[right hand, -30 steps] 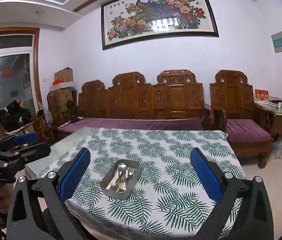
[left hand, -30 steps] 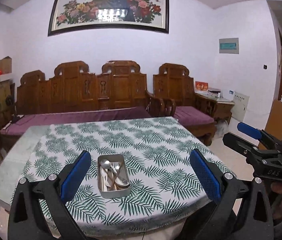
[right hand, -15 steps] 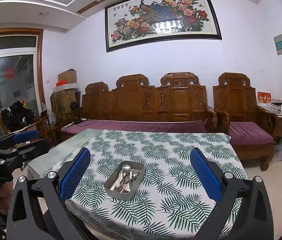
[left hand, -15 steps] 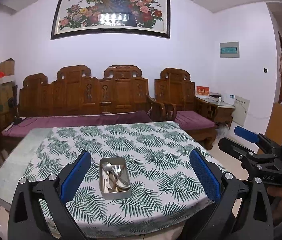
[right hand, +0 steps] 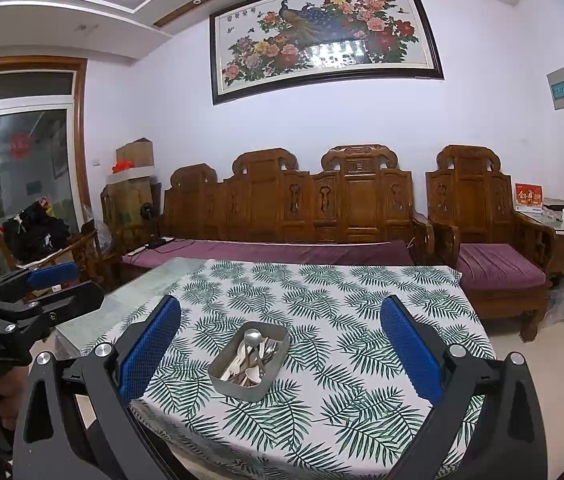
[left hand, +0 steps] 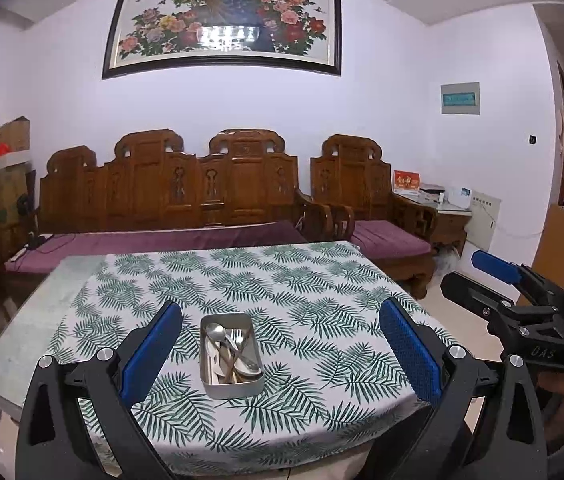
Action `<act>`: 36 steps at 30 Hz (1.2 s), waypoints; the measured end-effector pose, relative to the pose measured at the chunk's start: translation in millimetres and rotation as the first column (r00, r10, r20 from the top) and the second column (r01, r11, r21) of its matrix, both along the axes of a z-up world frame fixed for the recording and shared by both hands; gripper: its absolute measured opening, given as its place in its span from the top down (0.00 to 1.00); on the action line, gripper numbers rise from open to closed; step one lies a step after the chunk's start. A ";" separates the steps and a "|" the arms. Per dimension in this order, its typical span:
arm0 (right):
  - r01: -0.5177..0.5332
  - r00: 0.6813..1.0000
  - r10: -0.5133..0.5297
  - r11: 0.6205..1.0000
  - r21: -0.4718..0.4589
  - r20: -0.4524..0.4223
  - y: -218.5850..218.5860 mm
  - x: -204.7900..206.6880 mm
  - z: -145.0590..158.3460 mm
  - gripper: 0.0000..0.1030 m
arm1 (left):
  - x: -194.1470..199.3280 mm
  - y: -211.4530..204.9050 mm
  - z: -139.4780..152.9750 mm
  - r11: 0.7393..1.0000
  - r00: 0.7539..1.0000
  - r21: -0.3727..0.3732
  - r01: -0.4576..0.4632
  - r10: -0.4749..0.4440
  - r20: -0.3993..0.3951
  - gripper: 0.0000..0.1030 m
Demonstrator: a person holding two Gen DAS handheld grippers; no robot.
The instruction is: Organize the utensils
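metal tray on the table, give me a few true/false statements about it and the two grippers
1. The metal tray holds spoons and a fork. True.
2. The left gripper is shut on a spoon. False: its jaws stand wide apart and hold nothing.
3. The tray sits on a leaf-print tablecloth. True.
4. The right gripper is touching the tray. False: it is open and held short of the tray, apart from it.
5. Utensils lie scattered on the cloth outside the tray. False: all visible utensils are inside it.
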State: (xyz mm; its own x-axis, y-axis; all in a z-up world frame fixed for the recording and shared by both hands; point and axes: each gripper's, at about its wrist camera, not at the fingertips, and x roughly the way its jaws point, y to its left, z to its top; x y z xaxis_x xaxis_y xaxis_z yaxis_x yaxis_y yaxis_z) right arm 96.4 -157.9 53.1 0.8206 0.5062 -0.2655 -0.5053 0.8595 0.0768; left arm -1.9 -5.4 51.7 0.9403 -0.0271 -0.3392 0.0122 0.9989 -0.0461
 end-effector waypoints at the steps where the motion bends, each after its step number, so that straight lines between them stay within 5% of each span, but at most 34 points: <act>1: 0.001 1.000 -0.001 1.000 0.001 0.001 0.7 -0.2 0.2 0.02 | -0.2 0.0 -0.1 1.000 1.000 0.000 -0.001 0.001 0.001 0.08; 36: -0.001 1.000 0.001 1.000 0.002 -0.002 4.2 0.5 -1.7 0.02 | 0.3 -0.1 0.1 1.000 1.000 0.000 -0.001 0.001 0.001 0.08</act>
